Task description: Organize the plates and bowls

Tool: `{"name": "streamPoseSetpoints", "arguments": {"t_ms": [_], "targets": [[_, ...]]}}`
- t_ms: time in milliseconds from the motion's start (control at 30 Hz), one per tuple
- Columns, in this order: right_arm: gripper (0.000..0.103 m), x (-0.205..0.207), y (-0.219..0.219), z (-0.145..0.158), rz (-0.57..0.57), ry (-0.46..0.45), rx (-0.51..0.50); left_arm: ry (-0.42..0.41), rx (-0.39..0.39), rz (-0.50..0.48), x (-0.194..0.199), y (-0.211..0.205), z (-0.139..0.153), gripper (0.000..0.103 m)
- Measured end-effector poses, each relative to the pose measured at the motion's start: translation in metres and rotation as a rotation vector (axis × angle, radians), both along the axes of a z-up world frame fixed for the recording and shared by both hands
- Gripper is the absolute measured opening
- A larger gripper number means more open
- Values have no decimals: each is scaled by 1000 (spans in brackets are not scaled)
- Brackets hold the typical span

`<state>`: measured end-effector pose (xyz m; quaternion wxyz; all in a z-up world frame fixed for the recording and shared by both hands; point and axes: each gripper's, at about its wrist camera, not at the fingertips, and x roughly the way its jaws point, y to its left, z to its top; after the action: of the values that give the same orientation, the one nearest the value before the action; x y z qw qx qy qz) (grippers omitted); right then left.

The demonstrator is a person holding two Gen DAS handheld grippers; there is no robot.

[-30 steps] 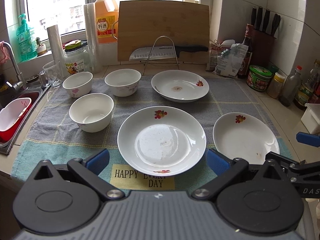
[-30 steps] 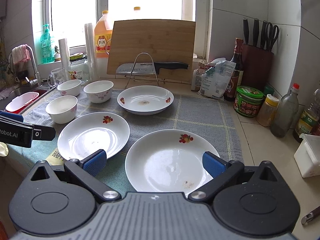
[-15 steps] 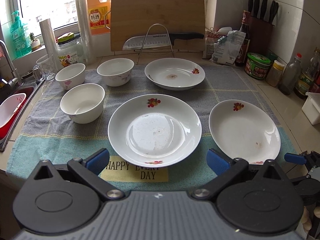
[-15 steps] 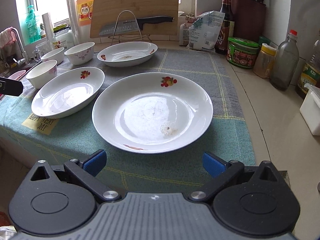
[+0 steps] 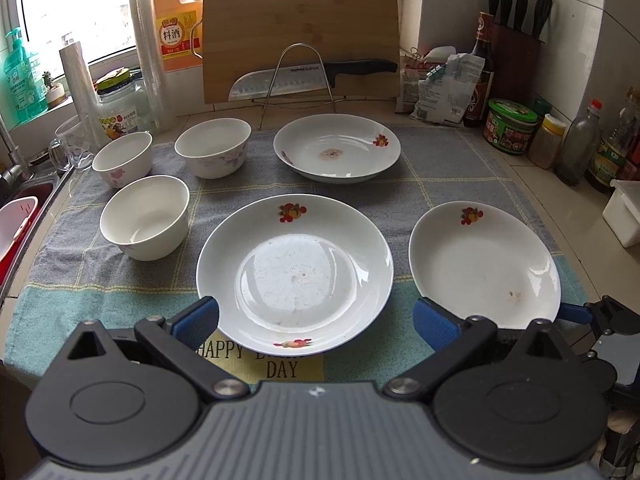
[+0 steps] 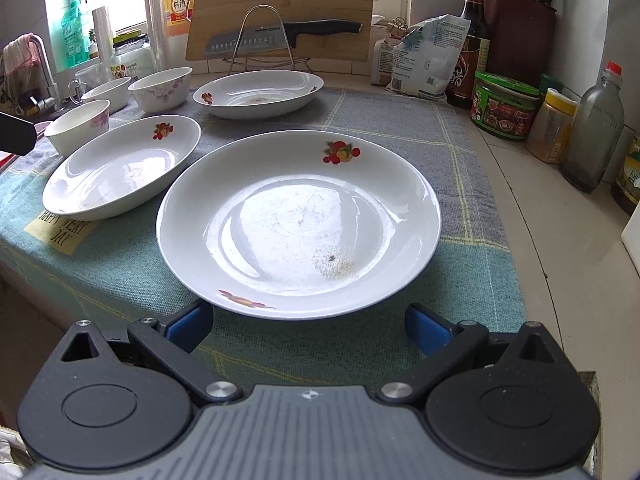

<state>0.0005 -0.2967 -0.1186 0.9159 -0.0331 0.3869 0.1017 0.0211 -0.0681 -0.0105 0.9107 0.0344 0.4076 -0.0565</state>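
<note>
I see three white round china plates, the nearest (image 6: 298, 220) printed with red-and-orange fruit at its rim, and three white china bowls (image 5: 145, 216) with faint pink flowers. My black gripper (image 6: 308, 326) carries blue finger pads (image 6: 426, 330). The woven cloth (image 6: 460, 152) runs grey with yellow checks, turning teal toward me

The red basin (image 5: 16, 224) is cut off at the left edge. The white box (image 5: 624, 216) runs off the right edge. The bottle labels (image 5: 608, 160) at far right are too small to read.
</note>
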Motion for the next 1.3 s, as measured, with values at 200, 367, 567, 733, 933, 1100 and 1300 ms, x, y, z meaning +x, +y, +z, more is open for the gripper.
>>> {"name": "streamPoseSetpoints", "arguments": {"t_ms": [200, 367, 567, 733, 933, 1100, 1300], "targets": [[103, 4, -1, -4, 27, -10, -7, 34, -21, -100, 28, -12, -7, 102], [103, 7, 2, -6, 84, -30, -30, 41, -13, -240, 56, -33, -12, 102], [103, 3, -2, -9, 110, -66, -19, 57, -31, -420, 95, -57, -17, 102], [103, 3, -1, -8, 94, -57, -20, 103, -33, -551, 125, -75, -29, 102], [103, 3, 1, -8, 68, -47, -25, 218, -56, -722, 150, -100, -50, 102], [103, 6, 4, -5, 32, -10, -36, 316, -86, -802, 168, -113, -69, 102], [103, 8, 6, -4, 0, 21, -42, 398, -70, -869, 174, -125, -82, 102]]}}
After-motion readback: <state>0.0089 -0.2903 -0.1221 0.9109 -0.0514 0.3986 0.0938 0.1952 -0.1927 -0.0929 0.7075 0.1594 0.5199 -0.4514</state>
